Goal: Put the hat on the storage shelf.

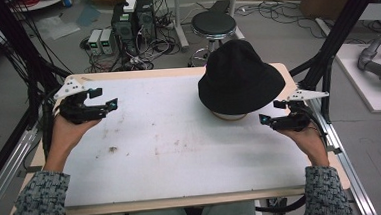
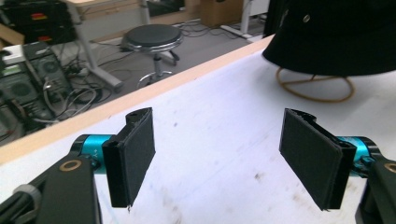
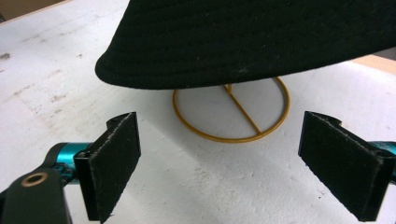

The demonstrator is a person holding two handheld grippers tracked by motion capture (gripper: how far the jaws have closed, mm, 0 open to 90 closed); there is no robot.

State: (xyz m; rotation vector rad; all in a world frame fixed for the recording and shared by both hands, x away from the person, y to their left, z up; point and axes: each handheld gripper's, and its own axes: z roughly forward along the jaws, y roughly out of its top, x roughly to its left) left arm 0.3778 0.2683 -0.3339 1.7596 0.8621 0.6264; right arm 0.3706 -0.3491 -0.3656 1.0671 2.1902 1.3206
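Right gripper [image 3: 219,163] and left gripper [image 1: 95,101] gape empty, so snatching the black hat [image 1: 239,77] at right of centre could topple its wire stand [image 3: 231,112]

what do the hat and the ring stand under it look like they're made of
The hat looks like black woven cloth, matte, with rows of stitching around the brim. The stand beneath it looks like thin wire bent into a ring with a crossbar, gold or brass coloured; whether it is bare metal or coated is hard to tell.

One black hat [image 1: 240,77], one gold wire stand [image 3: 231,112], one table [image 1: 170,139], two tools.
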